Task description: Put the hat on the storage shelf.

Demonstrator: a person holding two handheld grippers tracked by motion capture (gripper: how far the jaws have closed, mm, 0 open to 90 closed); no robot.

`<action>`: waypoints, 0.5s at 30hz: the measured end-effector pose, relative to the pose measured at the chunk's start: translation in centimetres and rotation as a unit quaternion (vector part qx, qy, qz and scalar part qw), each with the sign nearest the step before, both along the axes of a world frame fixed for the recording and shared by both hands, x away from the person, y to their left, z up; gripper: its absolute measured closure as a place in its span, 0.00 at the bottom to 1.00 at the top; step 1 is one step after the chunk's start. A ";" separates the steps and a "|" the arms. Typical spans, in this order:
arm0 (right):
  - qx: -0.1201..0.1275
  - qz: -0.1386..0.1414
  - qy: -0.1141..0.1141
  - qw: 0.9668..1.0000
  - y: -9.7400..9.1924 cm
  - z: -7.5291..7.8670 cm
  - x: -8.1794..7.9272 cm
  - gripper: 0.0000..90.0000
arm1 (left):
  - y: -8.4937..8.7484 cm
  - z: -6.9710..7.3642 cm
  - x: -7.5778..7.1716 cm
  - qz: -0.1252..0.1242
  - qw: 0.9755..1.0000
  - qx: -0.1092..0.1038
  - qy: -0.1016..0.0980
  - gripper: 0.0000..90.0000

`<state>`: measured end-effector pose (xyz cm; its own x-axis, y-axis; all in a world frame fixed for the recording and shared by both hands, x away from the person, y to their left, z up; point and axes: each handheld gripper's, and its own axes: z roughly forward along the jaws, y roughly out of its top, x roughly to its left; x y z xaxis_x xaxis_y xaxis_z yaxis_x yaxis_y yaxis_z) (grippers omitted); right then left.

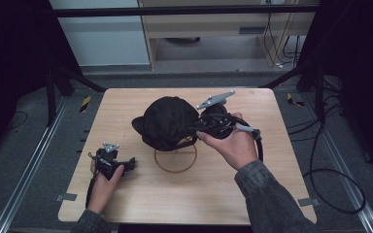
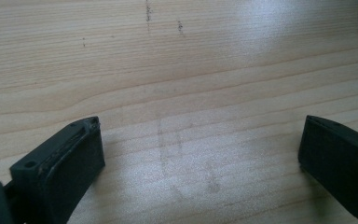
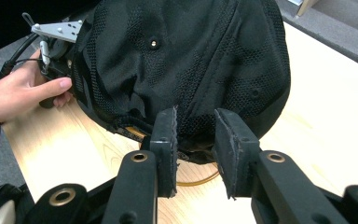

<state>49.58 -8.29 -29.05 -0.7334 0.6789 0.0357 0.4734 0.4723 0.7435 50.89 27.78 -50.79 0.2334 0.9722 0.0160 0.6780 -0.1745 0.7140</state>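
The black cap point(image 1: 167, 122) hides the top of the wooden ring stand point(image 1: 176, 159) and the tips of the right gripper point(image 1: 200, 127), and whether these press the fabric is unclear.

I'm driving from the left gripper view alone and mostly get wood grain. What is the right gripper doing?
Observer: The right gripper is at the lower rim of a black cap. Its jaws are a little apart, with the rim at their tips and not visibly pinched.
Operator: What is the cap sitting on?
Observer: A gold wire stand. Its ring base lies flat near the middle of the table.
Operator: Where is my gripper relative to that ring?
Observer: In the high view, the left gripper sits low over the table to the left of the ring. Its jaws point towards the ring and are clear of it.
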 end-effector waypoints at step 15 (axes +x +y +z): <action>0.001 -0.006 -0.003 1.000 -1.3 0.4 -0.6 0.77 | 0.0 0.0 0.0 0.000 1.000 0.000 0.000 0.00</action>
<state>49.01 -9.62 -28.65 -0.7252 0.6877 0.0328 0.4742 0.4644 0.7480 50.89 27.78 -50.79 0.2332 0.9723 0.0162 0.6777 -0.1744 0.7144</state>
